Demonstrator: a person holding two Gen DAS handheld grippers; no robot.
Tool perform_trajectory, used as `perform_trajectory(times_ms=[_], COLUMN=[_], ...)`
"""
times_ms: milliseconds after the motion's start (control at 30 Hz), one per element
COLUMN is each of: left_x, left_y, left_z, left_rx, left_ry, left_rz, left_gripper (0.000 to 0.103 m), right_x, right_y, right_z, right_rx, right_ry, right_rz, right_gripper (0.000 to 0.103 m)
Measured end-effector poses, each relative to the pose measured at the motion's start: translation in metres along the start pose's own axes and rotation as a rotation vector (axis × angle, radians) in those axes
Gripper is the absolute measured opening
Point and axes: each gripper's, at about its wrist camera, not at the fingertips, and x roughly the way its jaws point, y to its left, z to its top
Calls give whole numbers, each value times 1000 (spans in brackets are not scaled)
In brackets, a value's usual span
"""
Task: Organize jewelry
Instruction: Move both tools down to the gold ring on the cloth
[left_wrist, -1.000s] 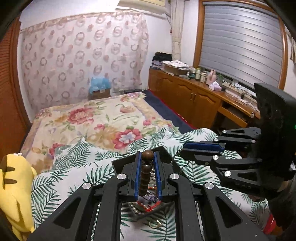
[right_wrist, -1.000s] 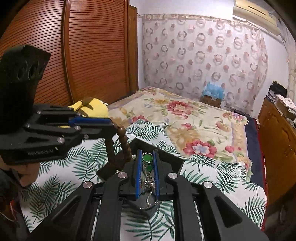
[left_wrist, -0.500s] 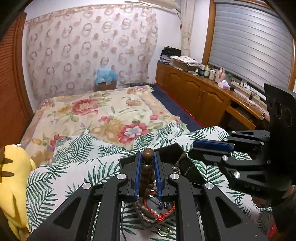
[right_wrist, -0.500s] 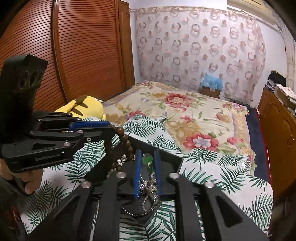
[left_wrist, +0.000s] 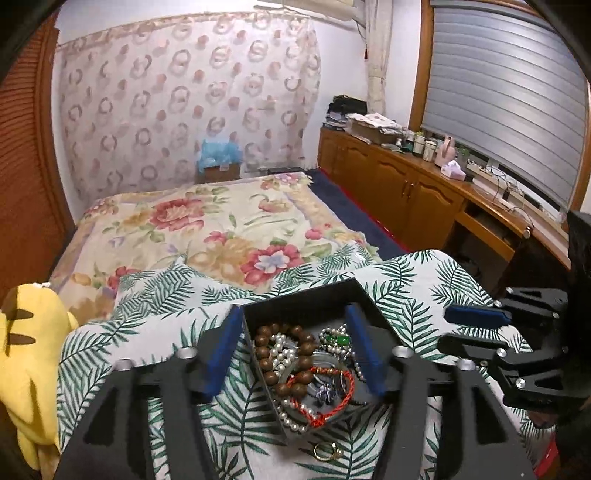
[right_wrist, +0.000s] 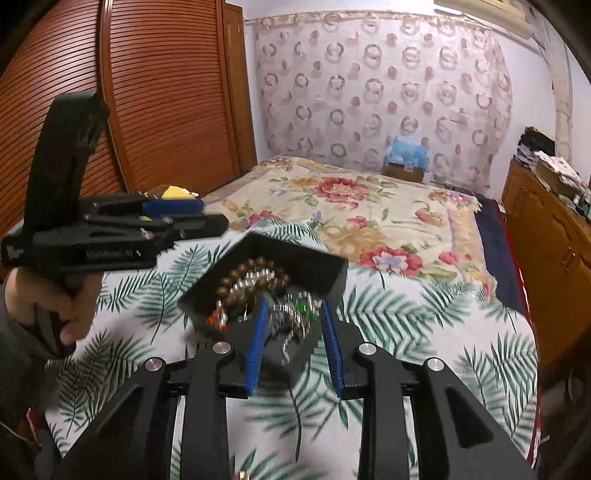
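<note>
Jewelry is gathered in the black box (left_wrist: 334, 295) on the fern-print cloth (left_wrist: 155, 295), likely so loose pieces stay in one place. Wood beads (left_wrist: 286, 363), pearls (left_wrist: 279, 354), red cord (left_wrist: 330, 406) and green pendant (left_wrist: 343, 339) are piled inside. One gold ring (left_wrist: 327, 451) is left outside, just beside the box.

Left gripper (left_wrist: 295, 354): jaws opening, wide, spread over the box, nothing pinched.

Right gripper (right_wrist: 293, 339): jaws opening, narrower; chain (right_wrist: 291, 325) is seen between them, apparently released, blurred.
</note>
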Motion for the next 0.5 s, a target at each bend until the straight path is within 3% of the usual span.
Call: perform_trajectory(times_ms=[67, 133, 500], left_x=[-8, -14, -35], left_y=[-1, -2, -3], left_z=[-6, -13, -67], left_rx=[-5, -5, 14], left_ry=[-13, -19, 18], left_rz=[16, 22, 64], left_gripper=[83, 89, 92], right_x=[-7, -11, -14], right_y=[0, 1, 18], right_z=[-9, -18, -78], right_rx=[11, 18, 15], right_ry=[3, 10, 112], right_rz=[-2, -2, 3], right_gripper=[41, 43, 43])
